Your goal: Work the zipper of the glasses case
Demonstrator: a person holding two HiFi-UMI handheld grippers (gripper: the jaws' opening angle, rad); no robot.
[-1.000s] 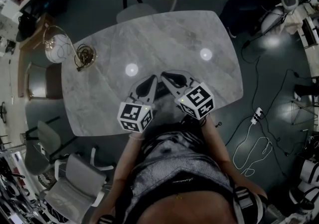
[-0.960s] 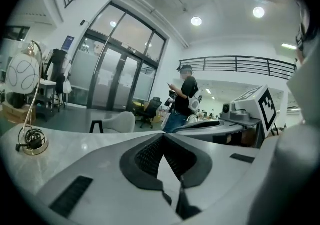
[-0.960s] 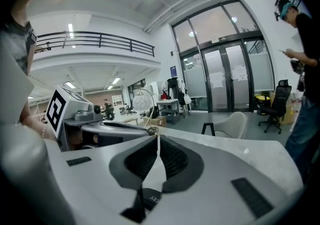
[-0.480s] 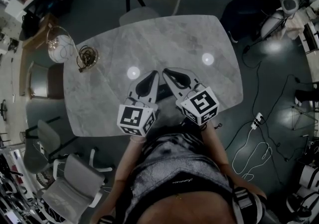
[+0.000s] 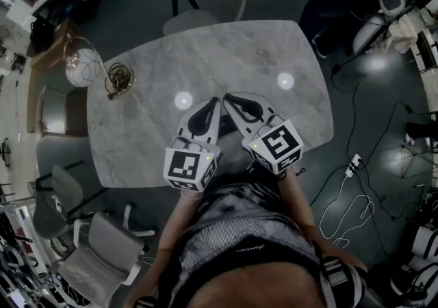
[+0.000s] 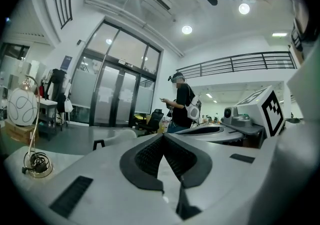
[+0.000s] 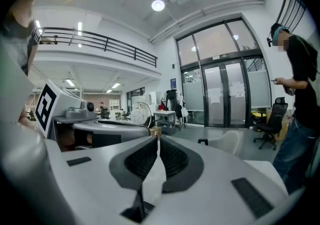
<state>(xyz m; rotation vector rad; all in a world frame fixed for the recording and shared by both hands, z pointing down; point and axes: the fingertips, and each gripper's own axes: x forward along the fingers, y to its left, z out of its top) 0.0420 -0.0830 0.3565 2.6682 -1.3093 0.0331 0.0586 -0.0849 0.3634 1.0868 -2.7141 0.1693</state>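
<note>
Rounded table (image 5: 226, 53), seemingly marble, ribbed fingers (image 6: 149, 157) pressed together

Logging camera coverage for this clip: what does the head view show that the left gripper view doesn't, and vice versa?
Head view only: the whole marble table from above, and floor cables. Left gripper view only: the left claw shut and empty, a standing person, and glass doors. Both: the globe lamp and the marker cube of the right claw.
</note>
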